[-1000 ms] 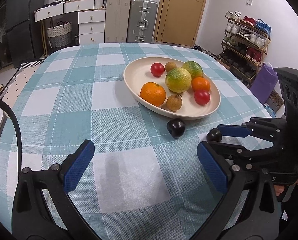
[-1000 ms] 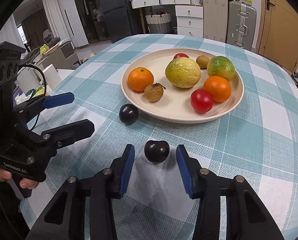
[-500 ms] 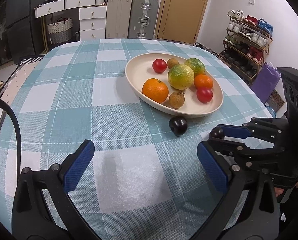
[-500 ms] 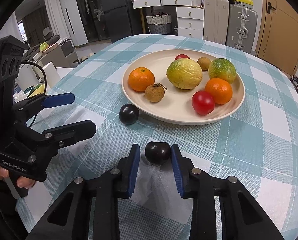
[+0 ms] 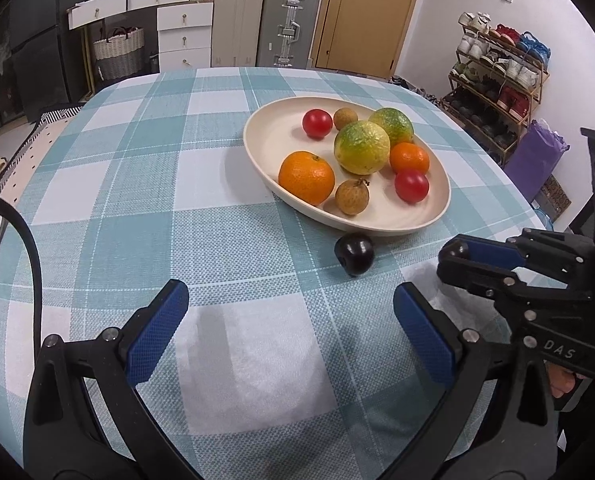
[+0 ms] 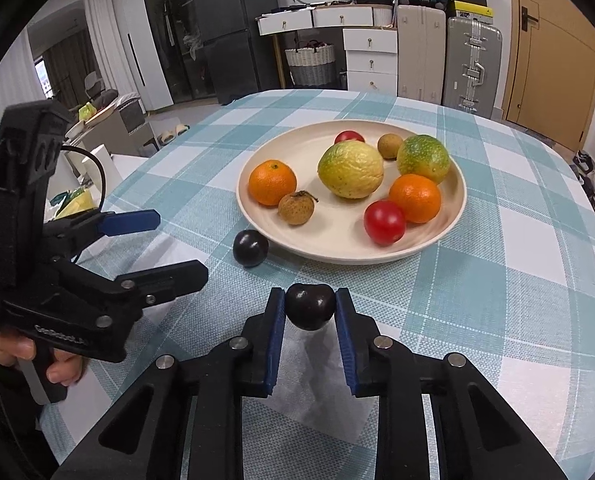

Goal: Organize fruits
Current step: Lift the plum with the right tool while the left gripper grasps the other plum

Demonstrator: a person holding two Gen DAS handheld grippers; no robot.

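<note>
A cream plate (image 5: 265, 136) (image 6: 449, 236) holds oranges, tomatoes, green-yellow citrus and small brown fruits. A dark plum (image 5: 354, 254) (image 6: 251, 248) lies on the checked cloth just outside the plate's near rim. My right gripper (image 6: 310, 307) is shut on a second dark plum (image 6: 310, 306), held near the cloth in front of the plate; its tip shows in the left wrist view (image 5: 455, 249). My left gripper (image 5: 289, 320) is open and empty, above the cloth short of the loose plum; it shows at the left in the right wrist view (image 6: 165, 244).
The round table with a teal checked cloth (image 5: 137, 184) drops off at its edges. A shoe rack (image 5: 497, 80) stands to the right, drawers and suitcases (image 5: 237, 24) behind, a fridge (image 6: 225, 32) further back.
My right gripper has closed from open around the plum to shut on it, and has lifted slightly. The left gripper has drifted a little; it stays open.
</note>
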